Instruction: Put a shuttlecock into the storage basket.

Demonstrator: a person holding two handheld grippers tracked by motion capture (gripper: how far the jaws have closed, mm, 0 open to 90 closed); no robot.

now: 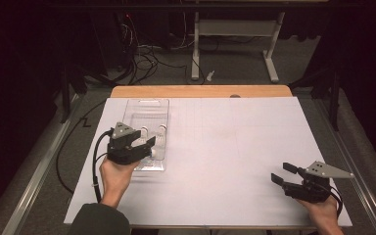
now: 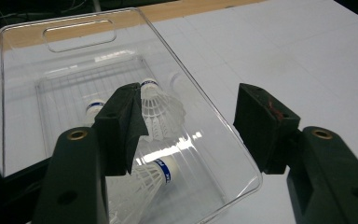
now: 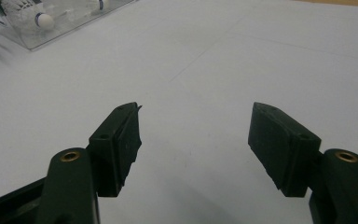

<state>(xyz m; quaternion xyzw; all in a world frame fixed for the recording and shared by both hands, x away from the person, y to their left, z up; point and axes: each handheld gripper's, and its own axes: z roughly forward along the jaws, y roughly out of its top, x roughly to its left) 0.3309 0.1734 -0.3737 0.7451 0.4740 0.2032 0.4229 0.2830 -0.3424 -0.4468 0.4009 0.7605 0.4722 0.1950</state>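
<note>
clear tray (image 1: 148,110) at the left of the white sheet (image 1: 235,147), three shuttlecocks inside, seen in the left gripper view: one nearest, cork pointing right (image 2: 156,175), one behind the left jaw (image 2: 161,109), a third farther back (image 2: 93,108). left gripper (image 1: 147,145) poised over the tray's near end, jaws spread wide, empty, straddling the tray's right wall rather than a shuttlecock. right gripper (image 1: 283,173) well apart at the sheet's near right, jaws wide too, holding nothing, resting low by the sheet.

likely risks from here: closing as aligned would pinch the thin tray wall, not a shuttlecock, and could drag or tip the tray. dropping straight down could crush the feather skirt, which looks fragile. gripping the skirt instead of the cork could deform it or let it slip. shuttlecocks lying close together, so a jaw could nudge a neighbour aside. tray unbraced, so any sideways push could slide it on the sheet.
</note>
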